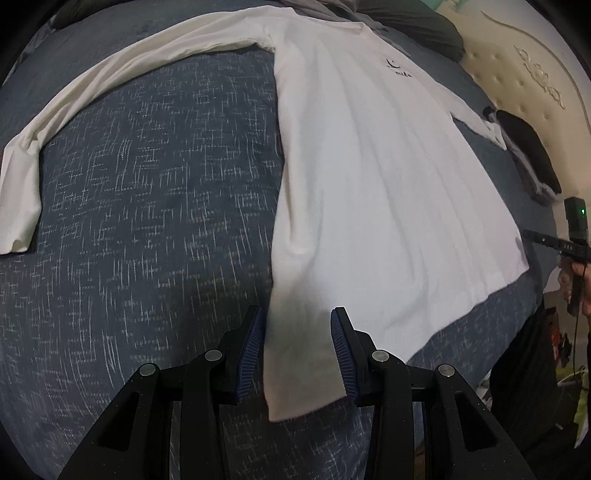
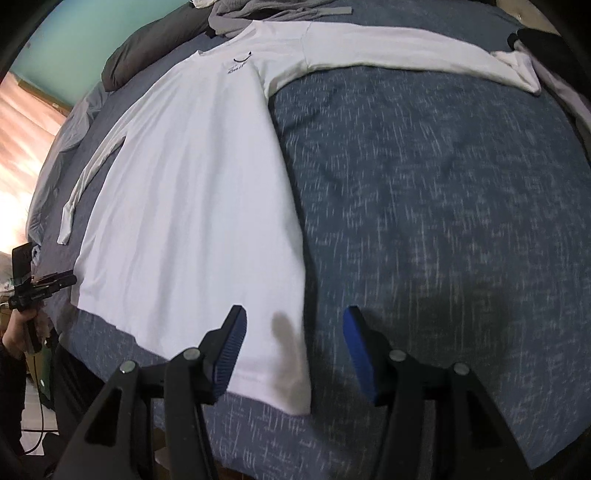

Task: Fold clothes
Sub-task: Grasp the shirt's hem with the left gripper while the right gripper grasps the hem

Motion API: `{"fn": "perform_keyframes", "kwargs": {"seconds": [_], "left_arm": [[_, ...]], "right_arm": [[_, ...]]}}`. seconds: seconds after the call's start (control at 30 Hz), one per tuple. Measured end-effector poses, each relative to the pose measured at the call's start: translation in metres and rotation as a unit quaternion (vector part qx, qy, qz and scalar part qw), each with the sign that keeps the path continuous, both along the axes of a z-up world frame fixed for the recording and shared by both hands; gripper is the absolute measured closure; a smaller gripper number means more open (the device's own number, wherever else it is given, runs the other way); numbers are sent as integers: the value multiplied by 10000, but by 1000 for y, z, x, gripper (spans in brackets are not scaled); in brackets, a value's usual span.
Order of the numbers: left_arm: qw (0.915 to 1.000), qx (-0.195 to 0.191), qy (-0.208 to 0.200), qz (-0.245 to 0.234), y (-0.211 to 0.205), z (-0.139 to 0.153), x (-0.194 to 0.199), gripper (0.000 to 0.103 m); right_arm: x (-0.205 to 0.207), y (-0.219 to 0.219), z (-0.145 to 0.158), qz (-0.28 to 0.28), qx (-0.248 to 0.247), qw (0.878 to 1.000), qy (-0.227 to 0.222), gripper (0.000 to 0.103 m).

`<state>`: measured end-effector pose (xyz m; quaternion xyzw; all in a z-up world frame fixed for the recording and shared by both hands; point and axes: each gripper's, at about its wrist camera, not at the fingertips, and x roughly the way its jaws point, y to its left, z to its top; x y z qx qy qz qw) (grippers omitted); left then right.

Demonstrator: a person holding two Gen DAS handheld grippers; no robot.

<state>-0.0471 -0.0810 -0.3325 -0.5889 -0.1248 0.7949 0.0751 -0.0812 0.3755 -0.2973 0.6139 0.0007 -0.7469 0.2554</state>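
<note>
A white long-sleeved shirt (image 1: 369, 177) lies flat, front up, on a blue speckled bedspread (image 1: 155, 221), both sleeves spread out sideways. My left gripper (image 1: 298, 350) is open, its jaws on either side of the shirt's bottom left hem corner, just above it. In the right wrist view the shirt (image 2: 192, 206) fills the left half. My right gripper (image 2: 293, 350) is open over the bottom right hem corner, its left pad above the fabric and its right pad above the bedspread (image 2: 443, 221). Each gripper also shows at the edge of the other's view.
A pile of grey clothes (image 2: 273, 14) and a dark pillow (image 2: 147, 51) lie beyond the collar. Dark folded clothes (image 1: 528, 151) lie by the cream tufted headboard (image 1: 517, 85). The bed's near edge runs just under both grippers.
</note>
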Motion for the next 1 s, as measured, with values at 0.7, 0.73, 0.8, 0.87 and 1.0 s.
{"fn": "perform_keyframes", "kwargs": {"seconds": [0.7, 0.73, 0.8, 0.87, 1.0], "left_arm": [[9998, 75, -80, -156, -2, -4, 19, 78], [9998, 63, -91, -167, -1, -6, 18, 80], [9998, 21, -107, -186, -1, -8, 17, 96], [9997, 4, -67, -217, -1, -6, 17, 98], [9995, 18, 74, -292, -2, 8, 18, 100]], "right_arm": [[18, -3, -22, 99, 219, 9993, -284, 50], [19, -4, -23, 127, 243, 9993, -269, 53], [20, -5, -25, 183, 264, 9992, -252, 78], [21, -4, -25, 174, 238, 9993, -248, 90], [24, -1, -15, 210, 125, 9996, -115, 98]]}}
